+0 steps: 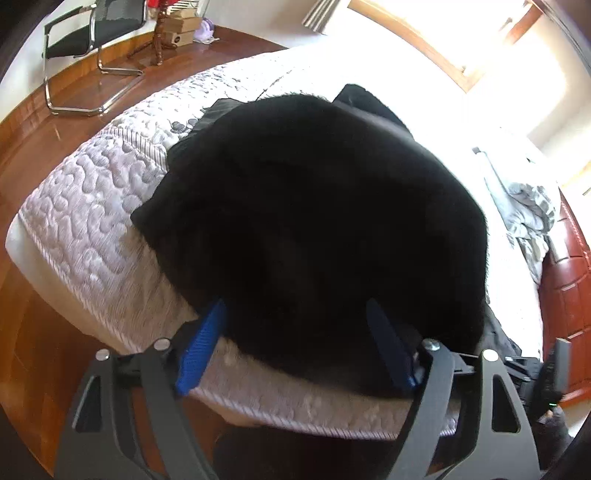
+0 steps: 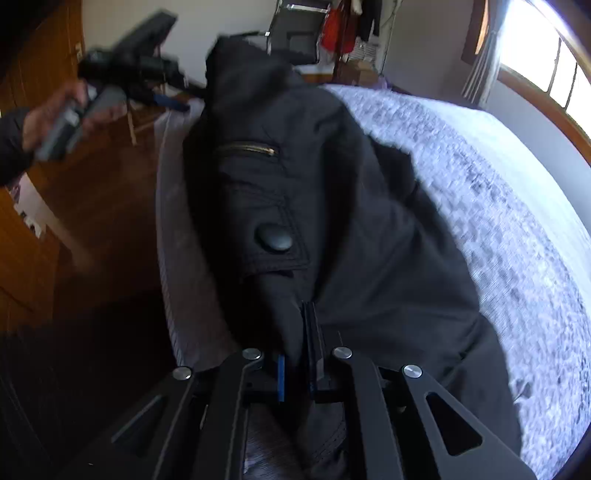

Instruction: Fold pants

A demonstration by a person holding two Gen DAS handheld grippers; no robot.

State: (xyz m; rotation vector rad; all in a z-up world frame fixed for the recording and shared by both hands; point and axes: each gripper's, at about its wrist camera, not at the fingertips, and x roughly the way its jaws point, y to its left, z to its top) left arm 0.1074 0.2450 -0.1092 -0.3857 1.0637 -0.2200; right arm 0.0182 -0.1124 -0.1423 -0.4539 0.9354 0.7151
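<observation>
Black pants (image 1: 314,203) lie bunched in a heap on a white quilted mattress (image 1: 92,206), near its corner. My left gripper (image 1: 295,325) is open. Its blue fingers (image 1: 205,339) stand wide apart at the near edge of the heap, pressing on nothing. In the right wrist view the pants (image 2: 369,240) show a gold zipper (image 2: 247,149) and a round black button (image 2: 274,238). My right gripper (image 2: 306,328) is shut on a fold of the cloth just below the button. A hand (image 2: 48,118) holds the other gripper at the upper left, blurred.
The mattress edge (image 2: 173,240) drops to a wooden floor (image 1: 33,155) on the near side. A black metal-framed chair (image 1: 92,33) and boxes stand beyond the bed. Crumpled grey bedding (image 1: 528,206) lies at the right, by red-brown wooden furniture (image 1: 569,288). A bright window (image 1: 461,37) is behind.
</observation>
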